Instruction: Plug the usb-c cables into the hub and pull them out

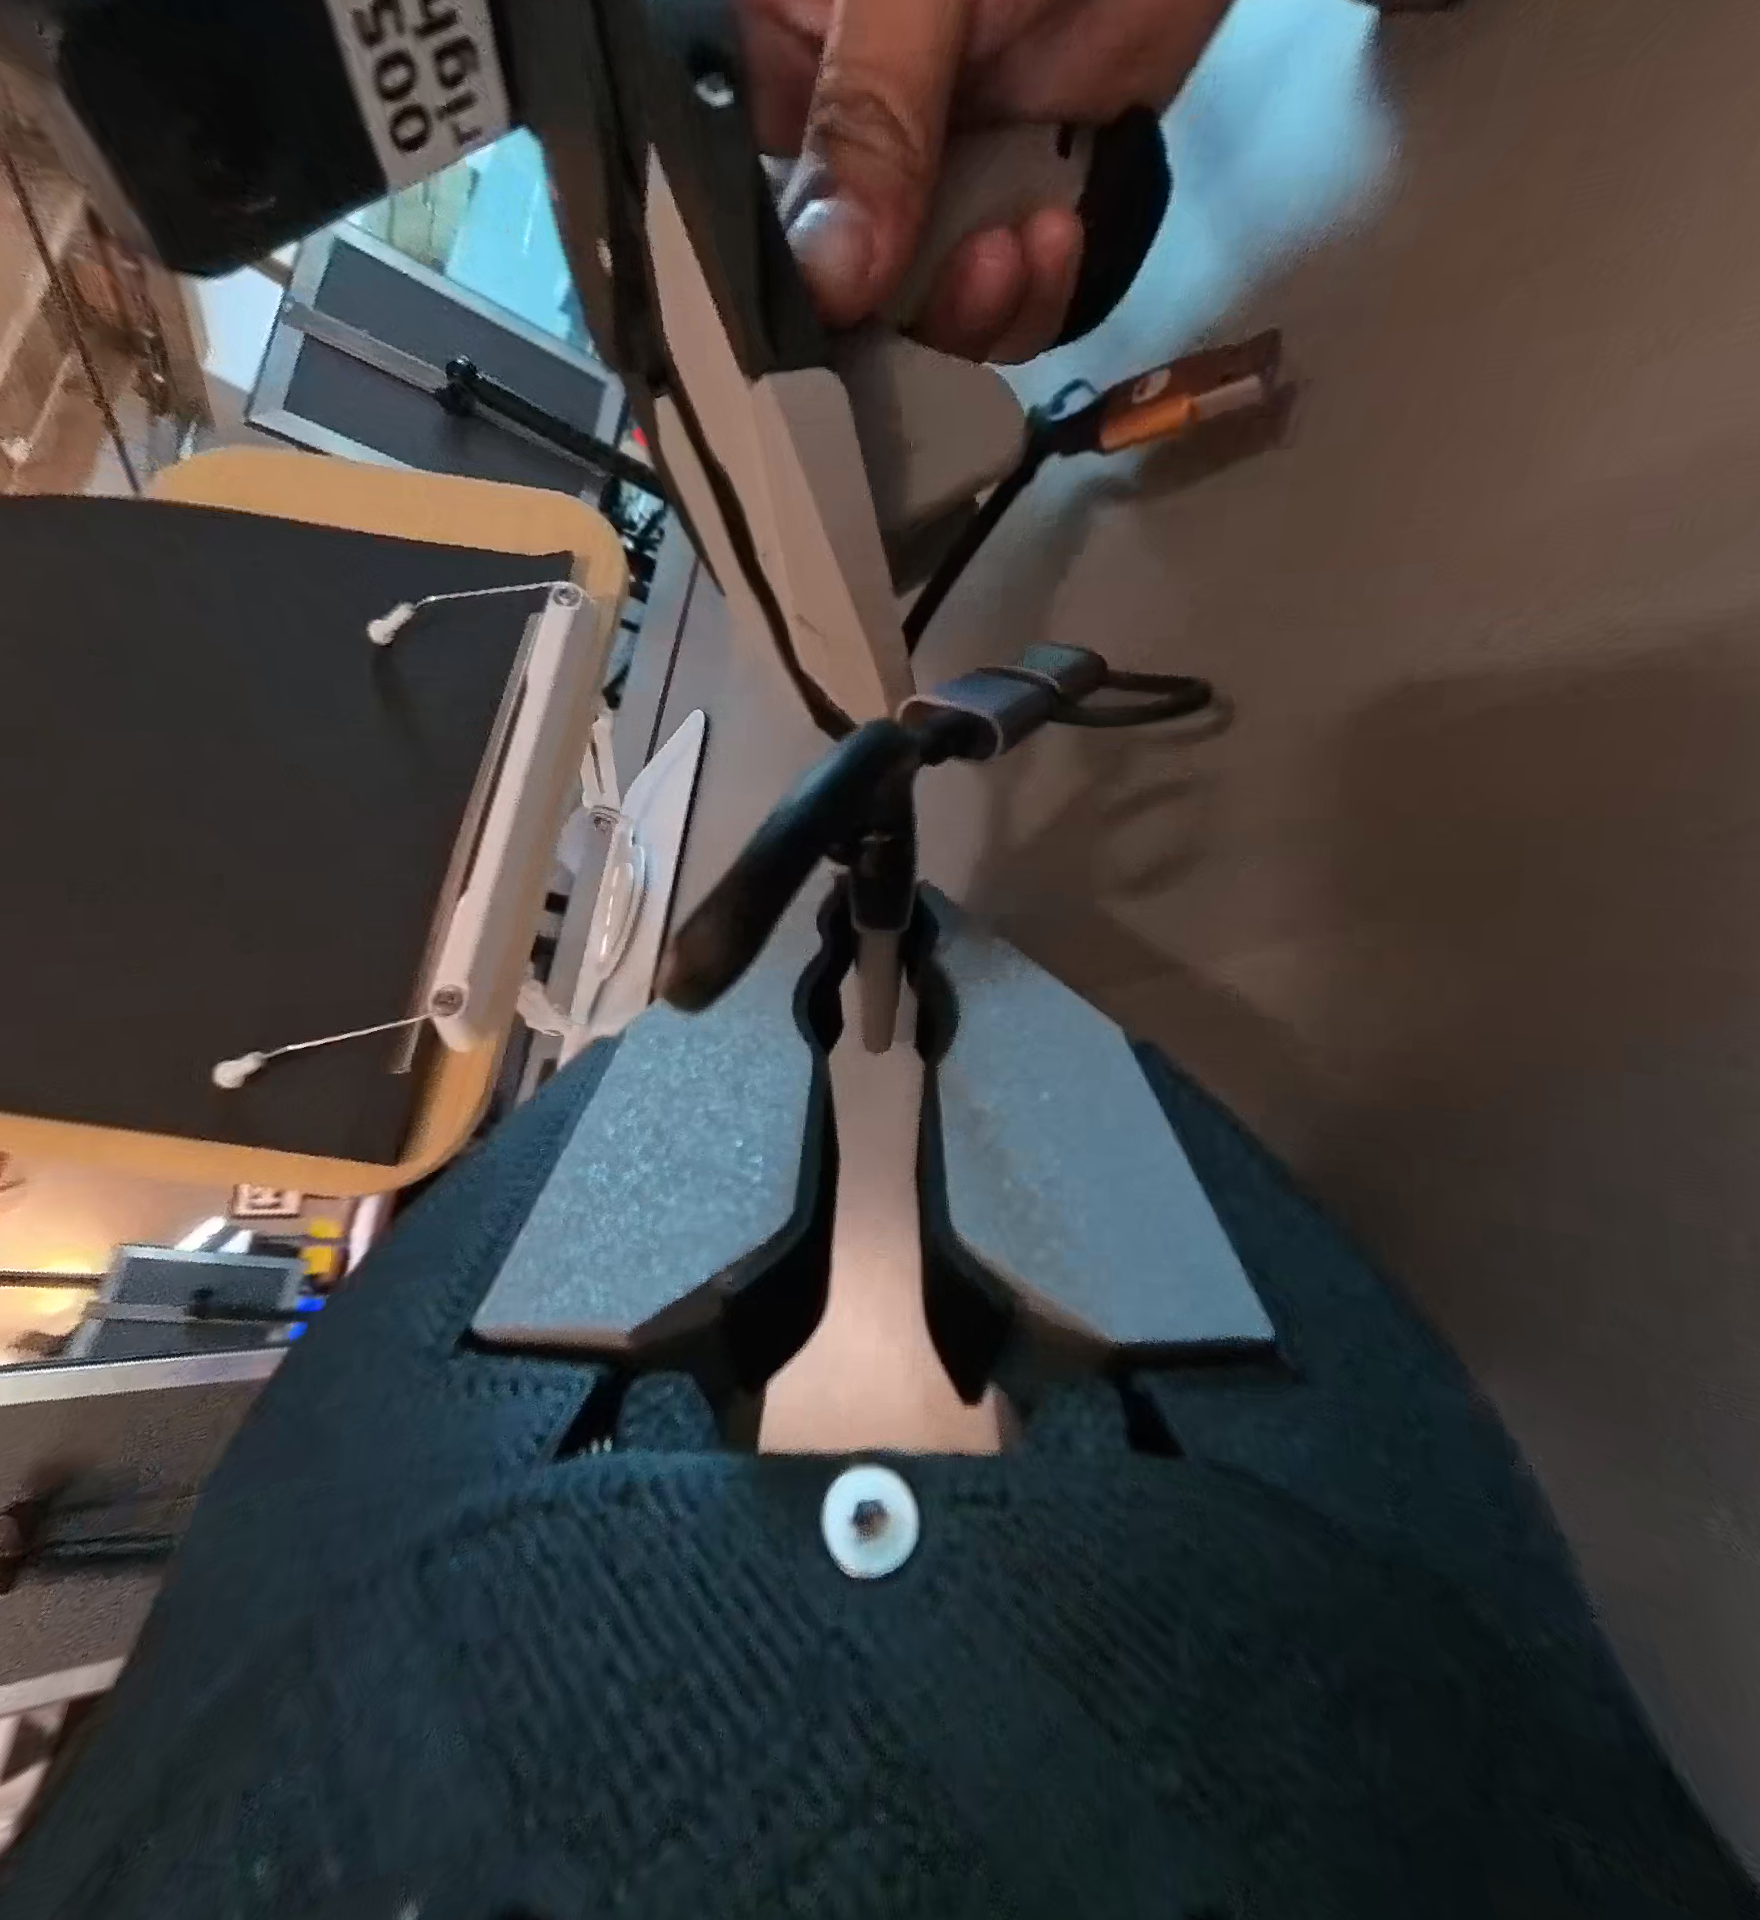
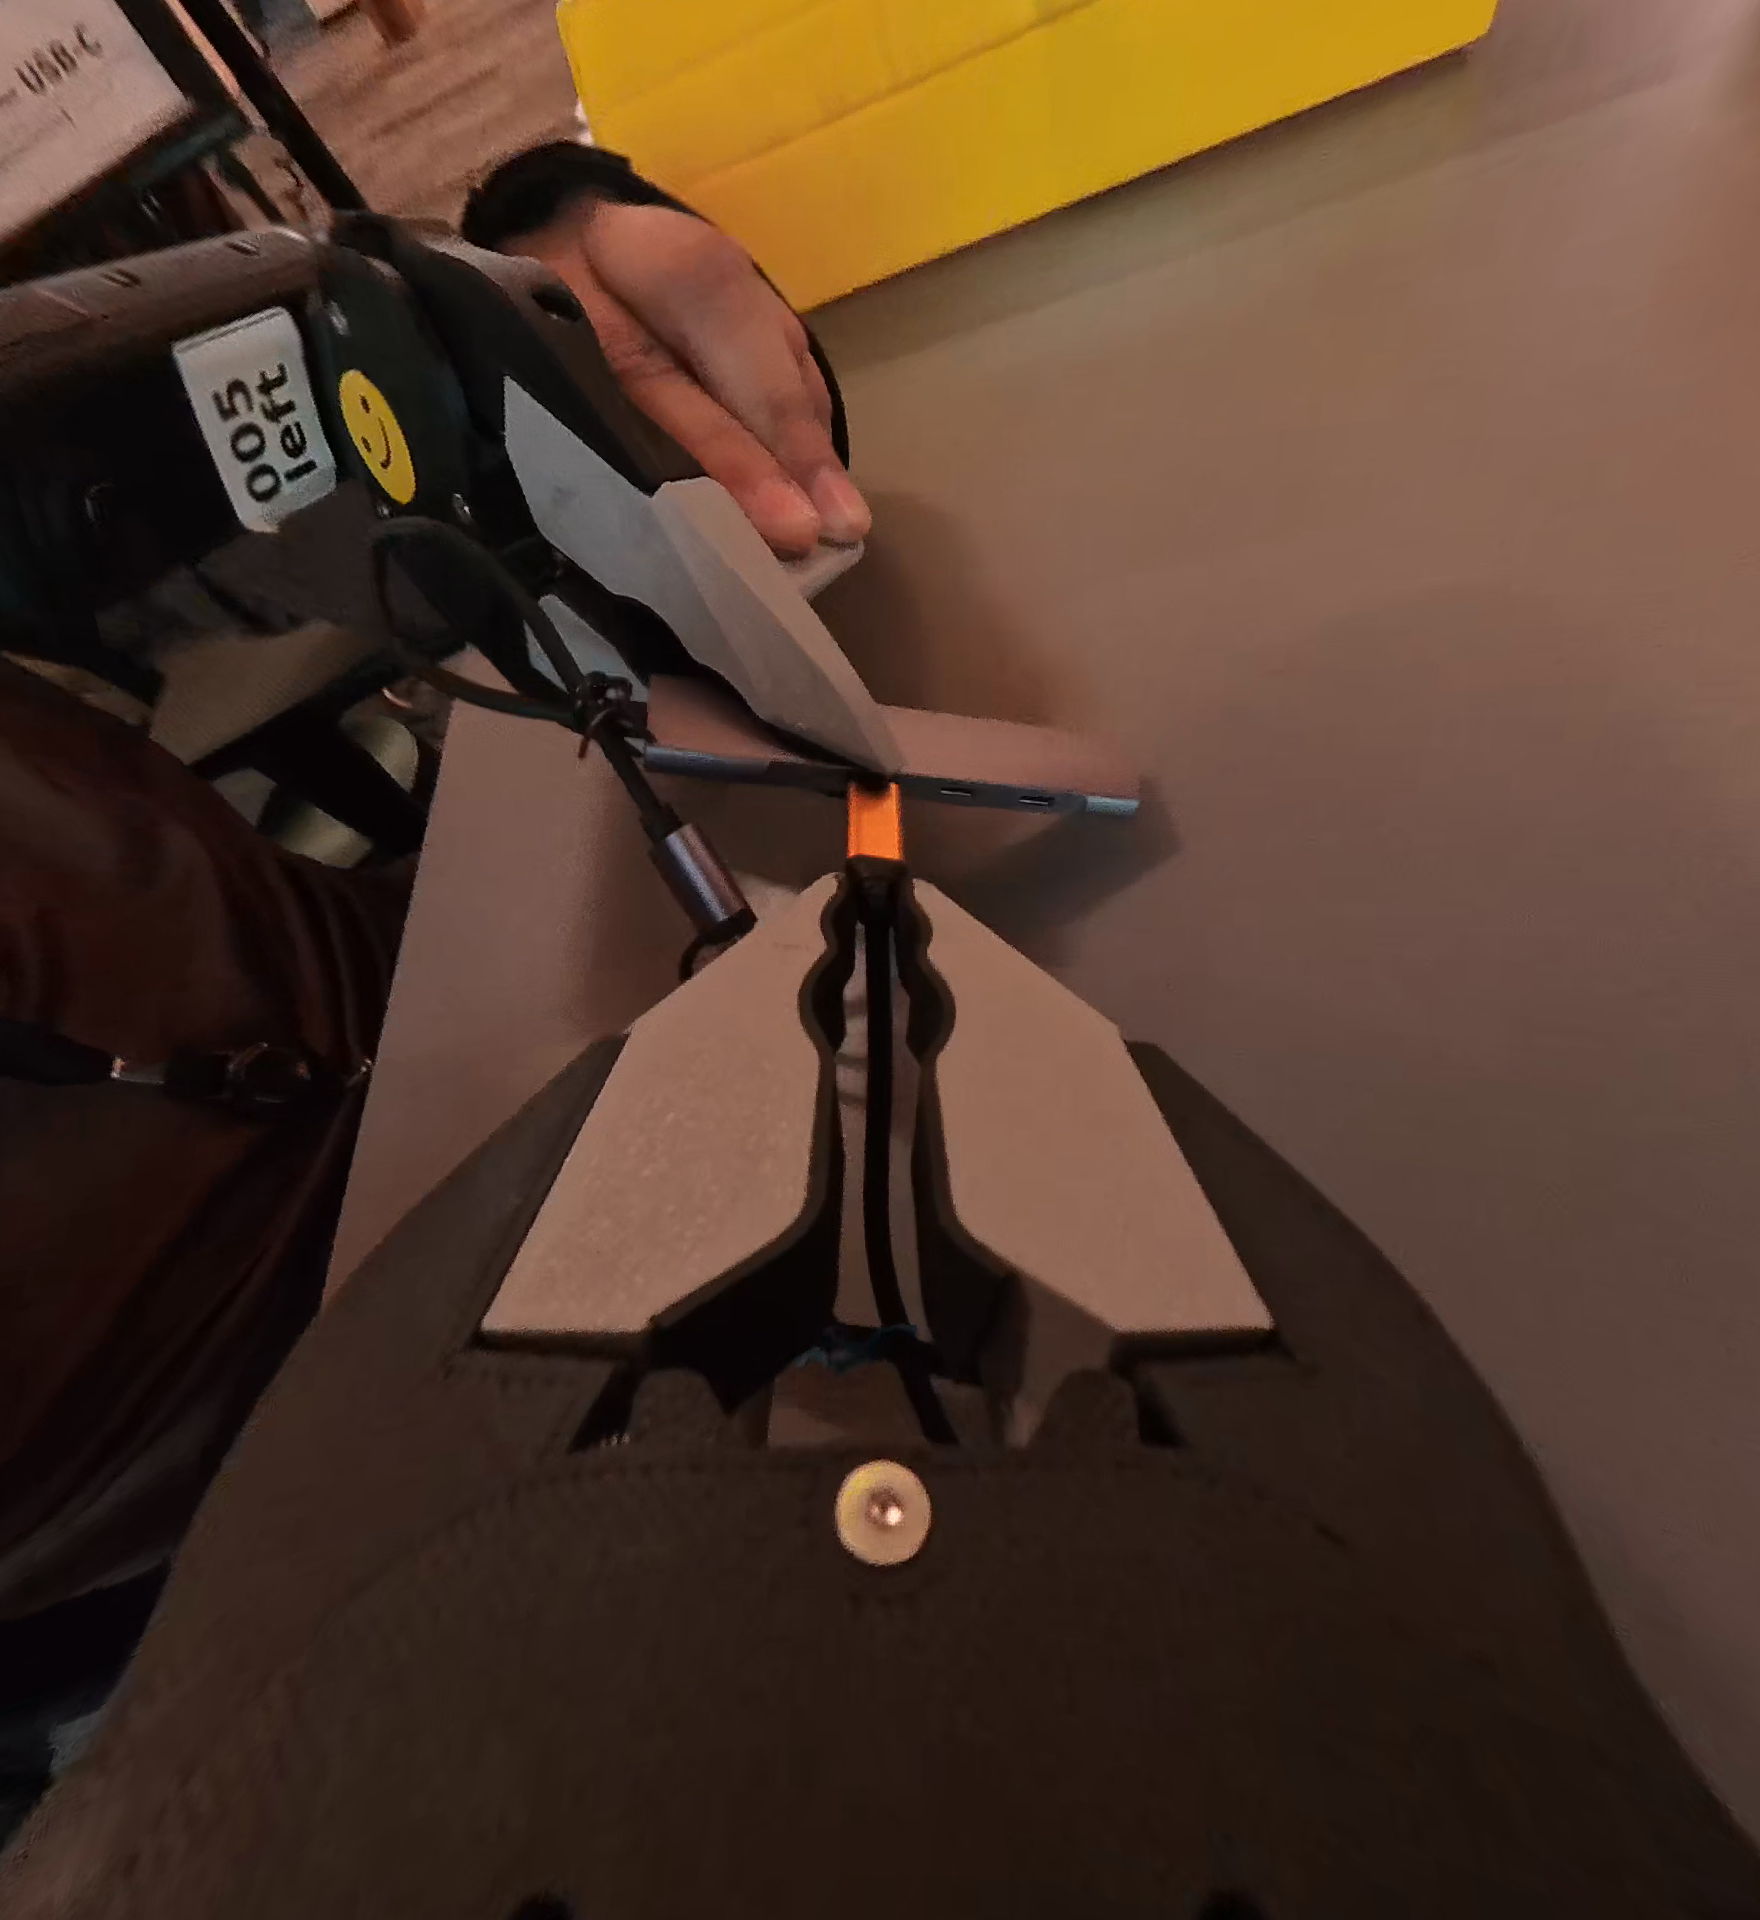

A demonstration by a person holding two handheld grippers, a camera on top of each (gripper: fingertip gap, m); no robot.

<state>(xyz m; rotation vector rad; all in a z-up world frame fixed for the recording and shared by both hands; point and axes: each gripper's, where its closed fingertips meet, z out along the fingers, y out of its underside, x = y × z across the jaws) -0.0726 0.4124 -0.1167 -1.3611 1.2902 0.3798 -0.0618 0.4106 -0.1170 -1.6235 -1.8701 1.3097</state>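
The slim grey hub [image 2: 1021, 798] is held edge-on above the brown table. My left gripper [image 1: 871, 935] is shut on the hub [image 1: 874, 987]; it also shows in the right wrist view [image 2: 881, 764], coming in from the upper left. My right gripper [image 2: 874, 894] is shut on a black cable just behind its orange USB-C plug [image 2: 874, 821]. The plug's tip meets the hub's edge; how deep it sits is hidden. Two free ports show to its right. A grey plug [image 2: 710, 883] hangs on a cable left of the hub.
The brown table [image 2: 1375, 727] spreads to the right. A yellow box [image 2: 959, 125] stands at its far side. A second orange plug [image 1: 1151, 410] lies farther off on the table. A black board in a wooden frame [image 1: 180, 810] stands at the left. Hands hold both grippers.
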